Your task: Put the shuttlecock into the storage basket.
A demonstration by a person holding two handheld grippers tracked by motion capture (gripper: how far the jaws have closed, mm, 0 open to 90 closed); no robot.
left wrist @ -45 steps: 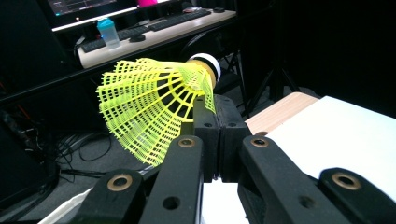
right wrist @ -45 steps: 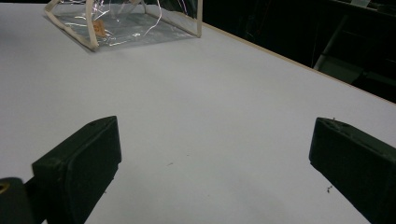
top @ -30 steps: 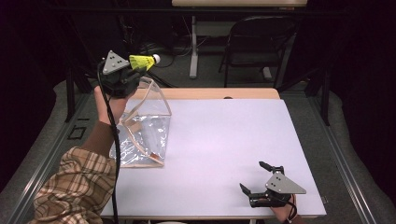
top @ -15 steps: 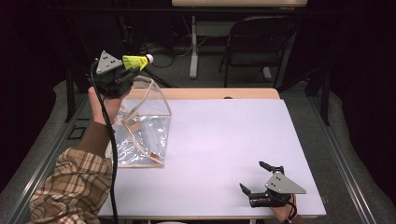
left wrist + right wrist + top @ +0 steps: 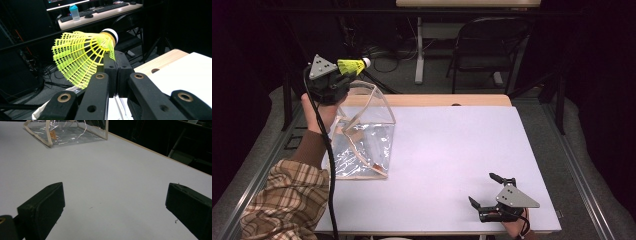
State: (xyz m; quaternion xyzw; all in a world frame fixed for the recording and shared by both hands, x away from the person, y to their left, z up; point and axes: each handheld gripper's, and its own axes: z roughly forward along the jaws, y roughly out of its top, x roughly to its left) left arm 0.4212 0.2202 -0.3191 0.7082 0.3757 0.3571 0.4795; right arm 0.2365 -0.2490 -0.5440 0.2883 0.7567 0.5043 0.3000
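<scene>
A yellow shuttlecock [image 5: 352, 66] with a white cork tip is pinched by its skirt in my left gripper [image 5: 343, 75], raised above the far left corner of the table. In the left gripper view the jaws are shut on the mesh skirt of the shuttlecock [image 5: 82, 55], its cork pointing away. Below it stands a clear plastic bag [image 5: 362, 135] with beige trim, its mouth open upward. My right gripper [image 5: 489, 192] rests low near the table's front right edge, jaws wide apart with nothing between them. The right gripper view has the bag [image 5: 67, 131] far off.
The white table top [image 5: 462, 150] stretches between the bag and the right gripper. A wooden strip [image 5: 442, 100] runs along the far edge. A folding chair [image 5: 487, 45] and a desk leg stand beyond the table.
My left gripper with the shuttlecock has shifted slightly left and up above the bag. The right gripper has stayed put.
</scene>
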